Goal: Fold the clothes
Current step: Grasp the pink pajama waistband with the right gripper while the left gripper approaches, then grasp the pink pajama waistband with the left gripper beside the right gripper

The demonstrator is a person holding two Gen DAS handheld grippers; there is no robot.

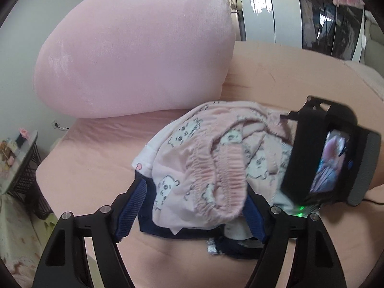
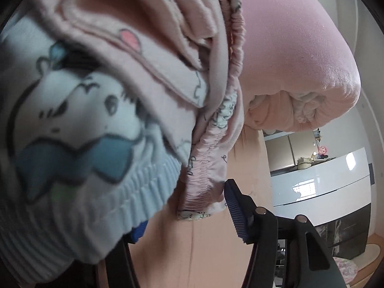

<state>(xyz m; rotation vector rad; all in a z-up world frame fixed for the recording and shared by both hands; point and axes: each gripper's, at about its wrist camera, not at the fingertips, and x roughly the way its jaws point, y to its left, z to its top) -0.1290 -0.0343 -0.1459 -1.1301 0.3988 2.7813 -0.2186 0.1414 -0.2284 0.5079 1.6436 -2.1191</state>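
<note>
While your left gripper (image 1: 192,206) stands spread around the heap of clothes (image 1: 211,158) on the bed (image 1: 91,158), nothing is pinched. At its 2 o'clock your right gripper (image 2: 184,216) also looks spread — one finger is buried under the pale blue garment (image 2: 79,148). Close now and you risk grabbing several layers — the pink elastic waistband (image 1: 216,175) plus the navy piece (image 1: 148,223) beneath.

Clothes pile (image 1: 211,168) lies on the bed (image 1: 96,158), between my left gripper (image 1: 192,206) fingers (image 1: 130,210). Big pillow (image 1: 134,55) behind it. My right gripper (image 1: 328,158) just right of the pile. Side table (image 1: 19,160) off the bed's left. Cabinet (image 1: 271,7) behind the bed.
</note>
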